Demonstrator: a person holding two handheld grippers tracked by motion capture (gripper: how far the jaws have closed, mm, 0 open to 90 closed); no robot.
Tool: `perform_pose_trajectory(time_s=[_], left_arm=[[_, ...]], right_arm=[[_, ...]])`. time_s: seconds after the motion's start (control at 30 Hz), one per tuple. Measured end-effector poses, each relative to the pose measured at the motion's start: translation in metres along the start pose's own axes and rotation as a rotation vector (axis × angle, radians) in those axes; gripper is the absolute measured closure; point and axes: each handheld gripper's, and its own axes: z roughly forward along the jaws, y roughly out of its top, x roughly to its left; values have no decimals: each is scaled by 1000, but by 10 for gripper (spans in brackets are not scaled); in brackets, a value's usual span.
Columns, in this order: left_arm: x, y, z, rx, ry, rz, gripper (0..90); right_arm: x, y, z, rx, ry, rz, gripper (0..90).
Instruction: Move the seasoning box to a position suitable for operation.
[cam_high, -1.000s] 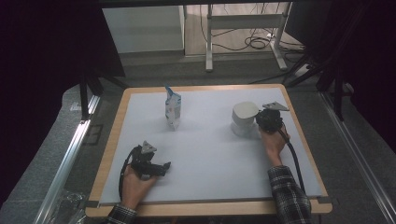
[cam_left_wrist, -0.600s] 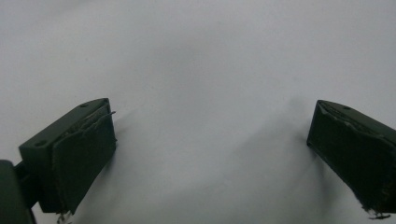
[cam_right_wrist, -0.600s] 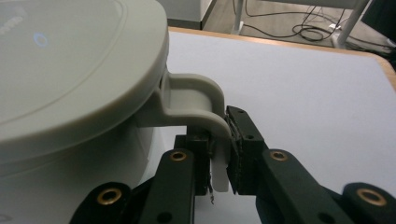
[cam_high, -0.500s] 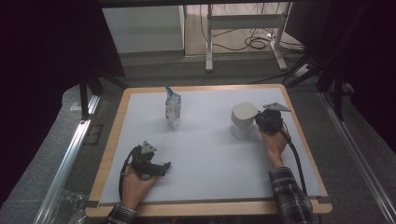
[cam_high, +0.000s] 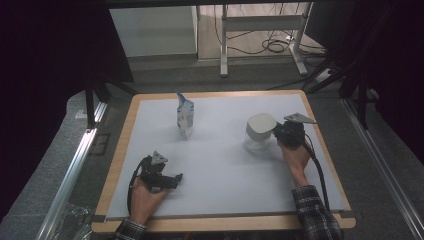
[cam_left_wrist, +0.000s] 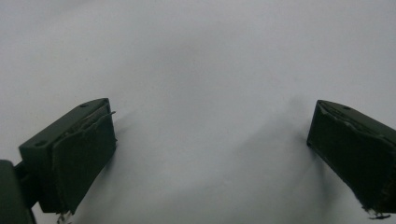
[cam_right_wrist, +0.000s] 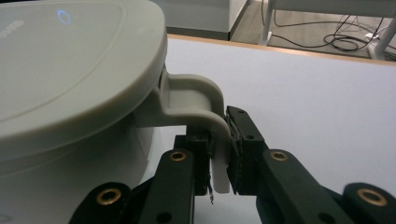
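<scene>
Right gripper (cam_right_wrist: 219, 154) is clamped on the handle (cam_right_wrist: 198, 100) of a white lidded jug (cam_high: 259, 131). In the right gripper view the handle's thin vertical part sits pinched between the two black jaws at bottom centre, with the jug's lid (cam_right_wrist: 70, 60) filling the upper left of the frame, right up against the gripper. In the high view the jug stands upright on the white mat (cam_high: 225, 170), right of centre, and the right gripper (cam_high: 280, 134) sits just to its right, touching at the handle side. The person's right hand (cam_high: 295, 157) wraps the gripper from below, cable trailing toward the lower right.

Left gripper (cam_high: 176, 178) is in the lower left of the high view, low over the mat, held by the left hand (cam_high: 145, 192), well apart from the jug. In the left gripper view its jaws stand wide, one at each lower corner, with bare white mat between them; nothing held. It looks to rest on or just above the mat, hard to tell which.

A blue and white pouch (cam_high: 184, 116) stands upright in the upper middle of the mat, left of the jug, clear of both grippers. The mat lies on a wood-edged table (cam_high: 320, 145).
</scene>
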Motion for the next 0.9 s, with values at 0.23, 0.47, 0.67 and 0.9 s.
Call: perform_pose_trajectory(time_s=[0.23, 0.47, 0.67, 0.9], left_arm=[[0, 0, 0, 0, 0, 1, 11], [0, 0, 0, 0, 1, 1, 11], [0, 0, 0, -3, 1, -4, 11], [0, 0, 0, 1, 1, 2, 11]], right_arm=[[7, -5, -15, -1, 39, -6, 799], [19, -10, -25, 6, 73, -15, 798], [34, -17, -31, 7, 109, -23, 796], [49, -27, -33, 24, 139, -34, 797]])
